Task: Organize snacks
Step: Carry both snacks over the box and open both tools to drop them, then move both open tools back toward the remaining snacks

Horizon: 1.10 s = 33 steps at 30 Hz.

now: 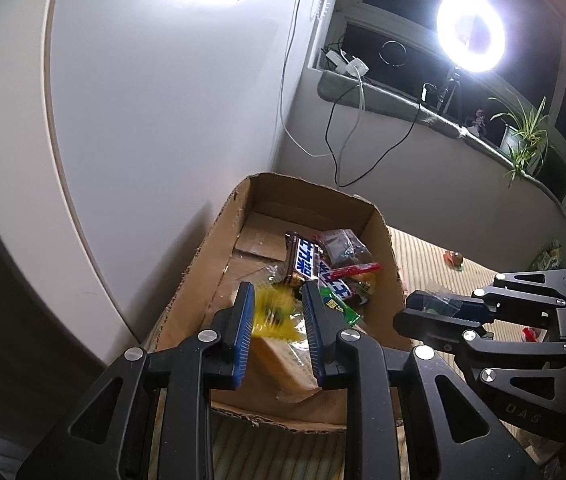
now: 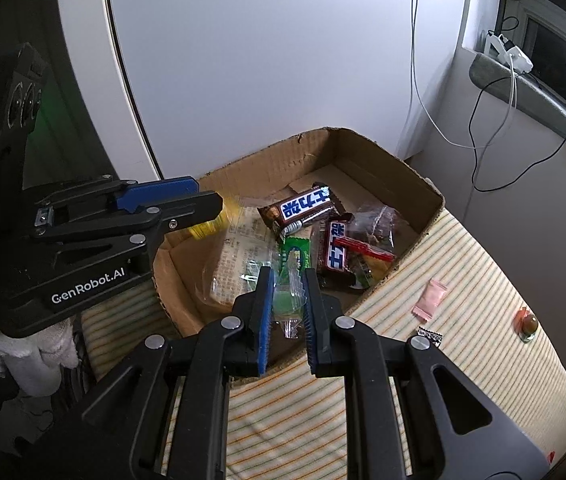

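Note:
A cardboard box stands on the striped surface and holds several snacks, among them brown chocolate bars. My left gripper is open above the box; a blurred yellow packet lies between and below its fingers, not touching them. My right gripper hangs over the box's near edge, shut on a clear-wrapped green candy; it also shows in the left wrist view.
On the striped cloth right of the box lie a pink sachet, a small round candy and a scrap wrapper. A white wall and cabinet stand behind. Cables hang from the windowsill with a ring light.

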{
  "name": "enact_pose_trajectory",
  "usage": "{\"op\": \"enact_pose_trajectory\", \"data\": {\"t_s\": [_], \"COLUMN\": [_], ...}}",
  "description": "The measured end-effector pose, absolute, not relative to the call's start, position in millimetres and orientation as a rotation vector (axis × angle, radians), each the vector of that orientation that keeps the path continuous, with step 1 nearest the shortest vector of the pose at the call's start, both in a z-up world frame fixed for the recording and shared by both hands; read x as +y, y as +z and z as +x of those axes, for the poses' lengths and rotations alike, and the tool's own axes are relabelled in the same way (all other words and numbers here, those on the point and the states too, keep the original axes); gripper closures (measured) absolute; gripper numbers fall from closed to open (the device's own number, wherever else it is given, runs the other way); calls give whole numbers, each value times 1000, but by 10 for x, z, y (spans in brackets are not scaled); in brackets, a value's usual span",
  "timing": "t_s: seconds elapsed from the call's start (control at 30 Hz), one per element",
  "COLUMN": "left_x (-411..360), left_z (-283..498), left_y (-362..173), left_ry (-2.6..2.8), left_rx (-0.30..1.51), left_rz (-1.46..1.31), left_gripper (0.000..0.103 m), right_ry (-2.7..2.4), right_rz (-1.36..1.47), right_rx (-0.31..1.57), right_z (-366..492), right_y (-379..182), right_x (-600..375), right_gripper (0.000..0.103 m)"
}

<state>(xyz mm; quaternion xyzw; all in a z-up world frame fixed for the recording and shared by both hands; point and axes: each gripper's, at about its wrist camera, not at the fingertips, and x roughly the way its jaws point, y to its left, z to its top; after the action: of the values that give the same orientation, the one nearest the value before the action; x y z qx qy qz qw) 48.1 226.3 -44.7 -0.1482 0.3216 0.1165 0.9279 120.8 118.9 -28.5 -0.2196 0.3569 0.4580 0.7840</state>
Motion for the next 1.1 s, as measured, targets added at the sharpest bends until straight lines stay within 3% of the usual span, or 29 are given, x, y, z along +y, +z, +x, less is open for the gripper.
{"op": "enact_pose_trajectory", "data": {"t_s": [0.1,0.23,0.37,0.5,0.63,0.87,1.1], "left_x": [2265,2272,2258,2219,2129,1832,1410], "left_z": [482,475,464,451,461,527,675], "left_y": [-446,-435,-410,-371,-325,-284,-306], "left_ry": [244,252,255,252,236,174,84], "left_rx": [657,655,652,643,632,623,643], "left_rz": [-299,-301,-302,-304,-298,-286,-256], "left_gripper": [80,77,76,71,60,52,52], "right_ry": [988,978,963,936,905,805,674], "right_rz": [-472,-463,-455,-439,-419,-357,-324], "right_rx": [770,750,735,715,713,719,737], "right_z": [1229,1226,1224,1232,1258,1343,1445], "right_y": [-280,-258,-216,-165,-122,-100,-171], "right_x": [1206,1170,1112,995,804,266,-375], "right_gripper": [85,51,43,27,25,19,14]}}
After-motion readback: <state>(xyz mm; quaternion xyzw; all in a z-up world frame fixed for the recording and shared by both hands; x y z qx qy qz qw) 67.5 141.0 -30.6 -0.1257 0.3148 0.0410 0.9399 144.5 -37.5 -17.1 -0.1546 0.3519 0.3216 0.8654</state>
